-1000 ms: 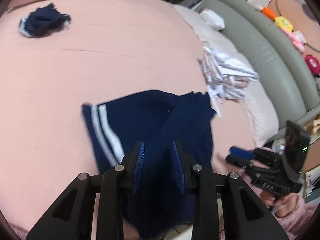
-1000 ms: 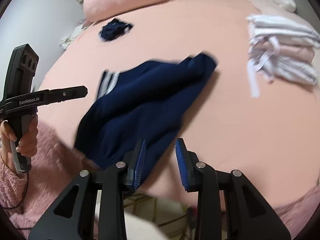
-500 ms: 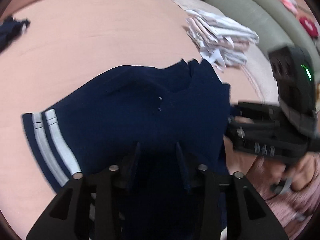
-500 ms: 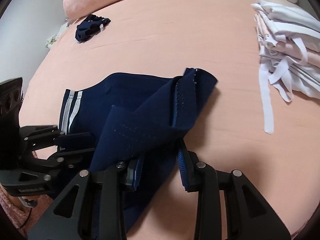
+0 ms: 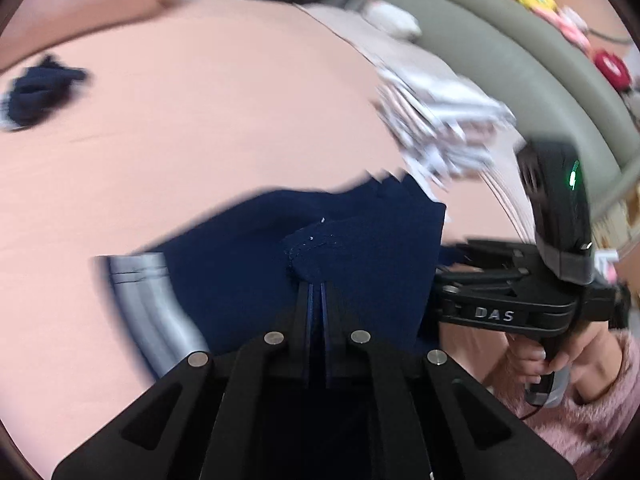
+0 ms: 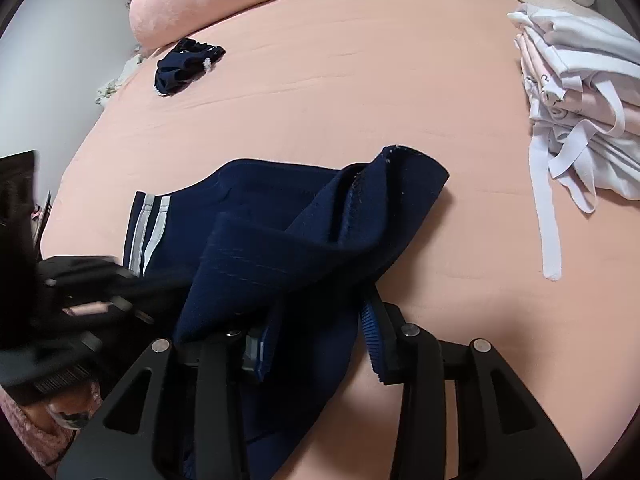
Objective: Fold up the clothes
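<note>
Navy shorts lie on the pink bedspread, long axis running left–right, striped hem at left. Left gripper pinched tight on a bunched fold of the navy cloth, directly ahead of its tips. Right gripper spread wide – cloth draped between and over its fingers, not clamped. Right hand must close next, probably.

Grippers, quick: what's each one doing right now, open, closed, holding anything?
Left gripper: closed on the navy garment.
Right gripper: jaws open, navy garment draped between them, not clamped.
</note>
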A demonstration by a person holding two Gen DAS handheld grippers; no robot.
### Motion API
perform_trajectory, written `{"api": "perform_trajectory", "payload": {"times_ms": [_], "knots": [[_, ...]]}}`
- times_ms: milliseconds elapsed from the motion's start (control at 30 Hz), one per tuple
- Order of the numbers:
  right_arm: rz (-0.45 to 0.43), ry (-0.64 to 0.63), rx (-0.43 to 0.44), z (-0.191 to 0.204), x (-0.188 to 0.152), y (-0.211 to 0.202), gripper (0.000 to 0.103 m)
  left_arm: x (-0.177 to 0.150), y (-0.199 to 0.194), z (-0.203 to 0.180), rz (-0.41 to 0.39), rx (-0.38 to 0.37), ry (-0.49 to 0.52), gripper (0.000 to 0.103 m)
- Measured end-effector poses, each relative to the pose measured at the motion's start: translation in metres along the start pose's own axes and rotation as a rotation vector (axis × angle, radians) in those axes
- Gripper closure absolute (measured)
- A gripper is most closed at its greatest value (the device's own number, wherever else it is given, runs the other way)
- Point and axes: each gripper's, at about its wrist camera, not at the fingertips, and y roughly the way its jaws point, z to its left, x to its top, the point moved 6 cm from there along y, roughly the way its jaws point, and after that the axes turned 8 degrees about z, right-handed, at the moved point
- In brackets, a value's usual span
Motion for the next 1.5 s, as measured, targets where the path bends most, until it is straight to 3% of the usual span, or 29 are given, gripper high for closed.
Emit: {"api": "perform_trajectory", "payload": {"times_ms": [67,167,233,400,467,500,600,700,800,867,900,1000,1200,1300,1400,1467,1500], "knots": [[-0.007,0.032,0.001,-0.005,-0.003,0.0,0.054,-0.002,-0.021,0.018,-0.048,0.032,-0.038,0.099],[-0.019,0.08,0.01,-0.008,-0.007,0.006,0.054,-0.004,-0.036,0.038,-0.078,0.161,-0.051,0.099],[-0.034,0.095,0.016,-0.01,-0.012,0.007,0.053,-0.004,-0.035,0.049,-0.063,0.203,-0.086,0.099],[-0.041,0.087,-0.02,-0.01,-0.01,-0.006,0.054,-0.007,-0.015,0.058,-0.001,0.07,-0.162,0.095],[-0.052,0.09,-0.044,-0.014,-0.006,-0.013,0.054,-0.009,-0.009,0.069,0.018,0.089,-0.2,0.072],[-0.057,0.091,-0.056,-0.016,-0.004,-0.017,0.054,-0.01,-0.006,0.074,0.024,0.094,-0.214,0.054],[-0.059,0.097,-0.09,-0.026,0.009,-0.02,0.054,-0.009,0.009,0.078,0.048,0.008,-0.237,0.053],[-0.041,0.086,-0.107,-0.03,0.019,-0.015,0.054,-0.002,0.017,0.071,0.047,-0.013,-0.227,0.054],[0.026,0.042,-0.148,-0.028,0.022,0.003,0.053,0.003,0.014,0.056,0.033,-0.088,-0.182,0.053],[0.056,0.006,-0.171,-0.025,0.02,0.012,0.053,-0.001,0.033,0.053,0.122,-0.072,-0.166,0.044],[0.056,-0.015,-0.18,-0.022,0.019,0.014,0.05,-0.008,0.046,0.059,0.182,-0.042,-0.199,0.045],[0.065,-0.058,-0.208,-0.017,0.016,0.02,0.043,-0.006,0.037,0.06,0.179,-0.122,-0.289,0.045],[0.069,-0.02,-0.196,-0.02,0.018,0.019,0.04,0.0,0.038,0.045,0.139,-0.597,-0.36,0.049],[0.067,-0.019,-0.187,-0.023,0.018,0.019,0.04,0.004,0.039,0.032,0.131,-0.717,-0.356,0.049],[0.071,-0.01,-0.173,-0.025,0.019,0.018,0.04,0.005,0.034,0.025,0.126,-0.648,-0.3,0.049],[0.077,-0.011,-0.176,-0.025,0.019,0.018,0.04,0.0,0.032,0.035,0.138,-0.496,-0.286,0.047],[0.08,-0.015,-0.184,-0.025,0.019,0.018,0.04,-0.006,0.037,0.047,0.188,-0.39,-0.297,0.047]]}}
